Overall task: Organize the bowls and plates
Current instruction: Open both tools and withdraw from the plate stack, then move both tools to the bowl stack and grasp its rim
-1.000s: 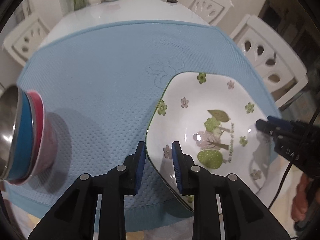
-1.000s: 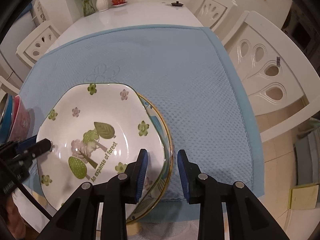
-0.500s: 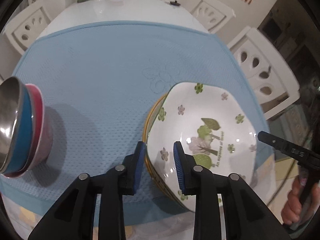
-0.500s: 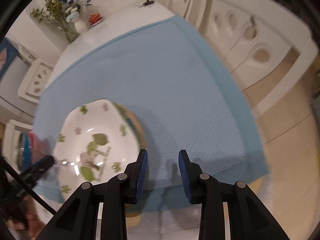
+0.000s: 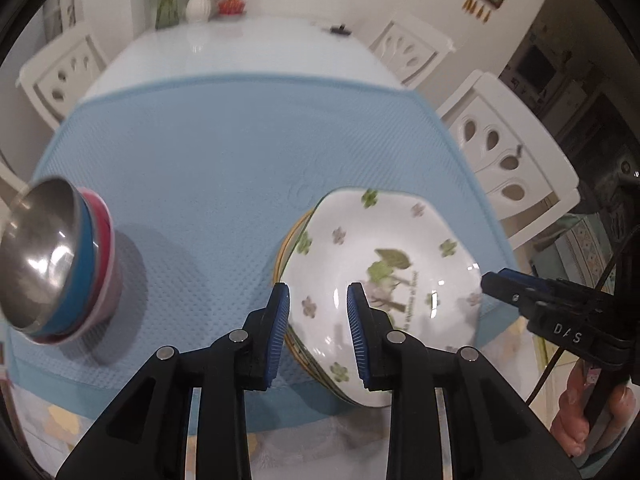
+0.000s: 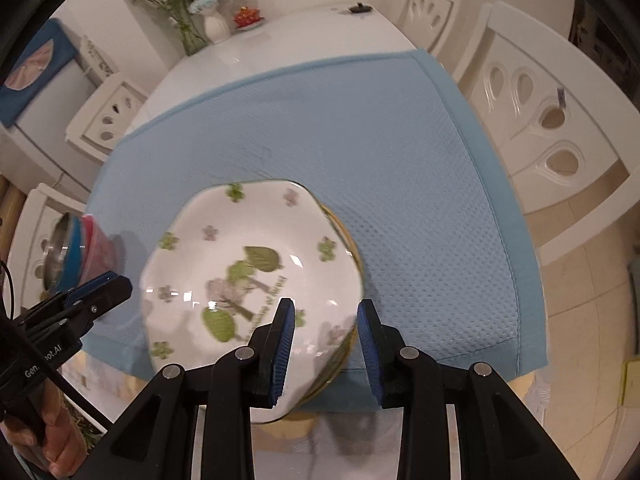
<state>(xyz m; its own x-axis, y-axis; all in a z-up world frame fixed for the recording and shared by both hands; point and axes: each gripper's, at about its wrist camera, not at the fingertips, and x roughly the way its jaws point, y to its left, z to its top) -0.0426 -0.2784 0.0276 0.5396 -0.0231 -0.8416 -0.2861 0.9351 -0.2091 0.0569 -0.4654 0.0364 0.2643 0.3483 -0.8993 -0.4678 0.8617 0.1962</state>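
A white plate [image 5: 384, 264] printed with green trees and small flowers sits on top of a gold-rimmed plate [image 5: 286, 244] at the near edge of a blue textured mat [image 5: 240, 152], the pair overhanging the mat's front border slightly. The white plate's hollow holds nothing but reflections of the room lights. Only a sliver of the lower plate's rim shows at the left and near sides.

The left gripper [image 5: 318, 332] hangs just above the near-left rim of the stacked plates, its blue-padded jaws parted with nothing between them. The right gripper [image 6: 326, 344] hovers over the near-right rim of the same stack, jaws likewise spread and gripping nothing; whether either pad touches the plates cannot be told.

Well to the left on the mat stands a nest of three bowls: a steel bowl [image 5: 36, 256] set inside a blue bowl [image 5: 86, 264], which sits in turn inside a pink bowl [image 5: 106, 276]. The steel bowl's interior is bare and shiny. The nest stands apart from the plates.

The mat covers the near part of a white table [image 5: 240, 48], ringed by white chairs [image 5: 508, 152]. At the far end stand a white vase of flowers [image 6: 214, 26] and a small red dish [image 6: 248, 18].
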